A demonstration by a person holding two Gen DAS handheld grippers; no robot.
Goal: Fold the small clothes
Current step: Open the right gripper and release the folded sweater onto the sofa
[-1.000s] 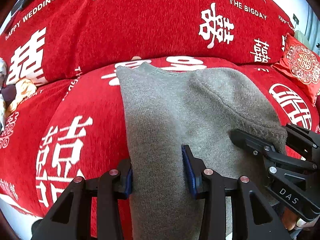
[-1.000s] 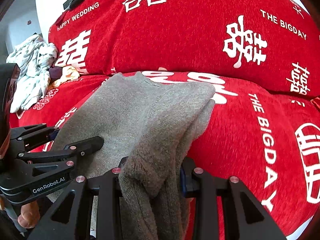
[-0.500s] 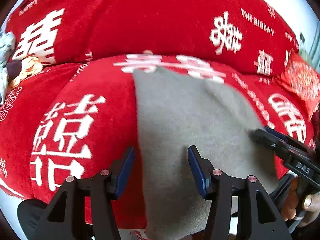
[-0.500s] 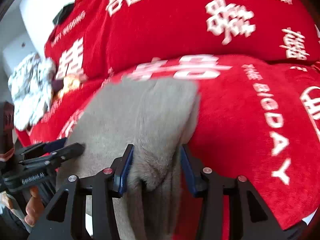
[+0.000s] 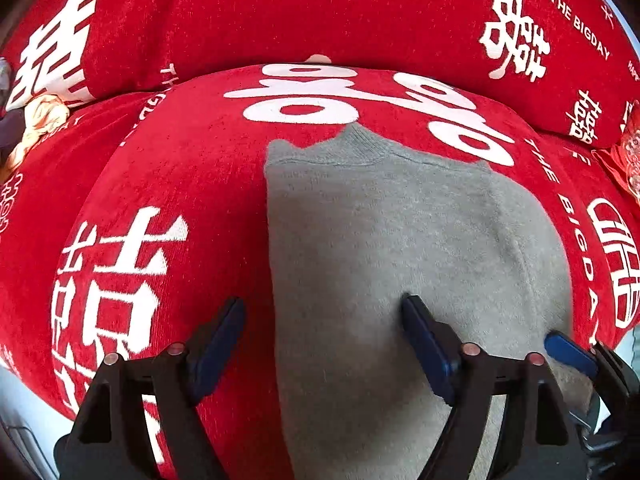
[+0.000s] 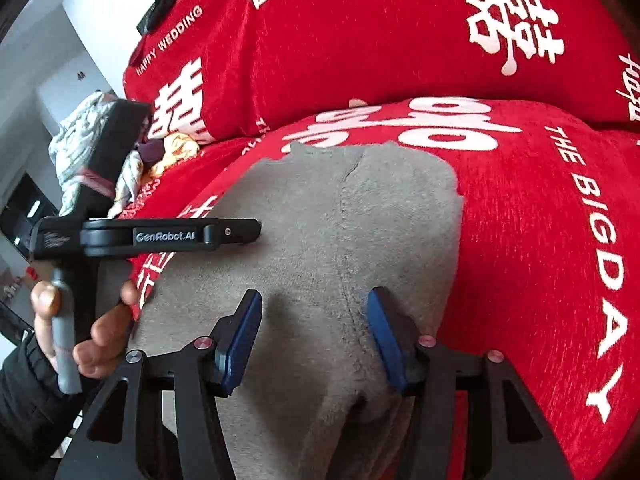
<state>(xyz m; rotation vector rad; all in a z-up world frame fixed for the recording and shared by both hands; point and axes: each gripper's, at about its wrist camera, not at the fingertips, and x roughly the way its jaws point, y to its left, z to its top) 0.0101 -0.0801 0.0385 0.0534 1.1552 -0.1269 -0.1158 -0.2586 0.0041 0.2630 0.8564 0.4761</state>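
A grey knitted sweater [image 5: 400, 248] lies flat on the red sofa seat, its sides folded in and its collar at the far end. It also shows in the right wrist view [image 6: 340, 240]. My left gripper [image 5: 322, 320] is open and empty above the sweater's near left edge. My right gripper [image 6: 314, 320] is open and empty over the sweater's near part, above a folded seam. The left gripper's body [image 6: 160, 236] shows at the left of the right wrist view, held by a hand.
The sofa [image 5: 168, 184] has a red cover with white characters, and its backrest [image 6: 380, 32] rises behind the seat. A heap of other clothes [image 6: 92, 148] lies at the sofa's left end. A red cushion [image 5: 628, 156] sits at the far right.
My right gripper has let go of the grey sweater fold and opened. My left gripper has opened wider. Both have pulled back toward the near edge, and the sweater now lies flat.
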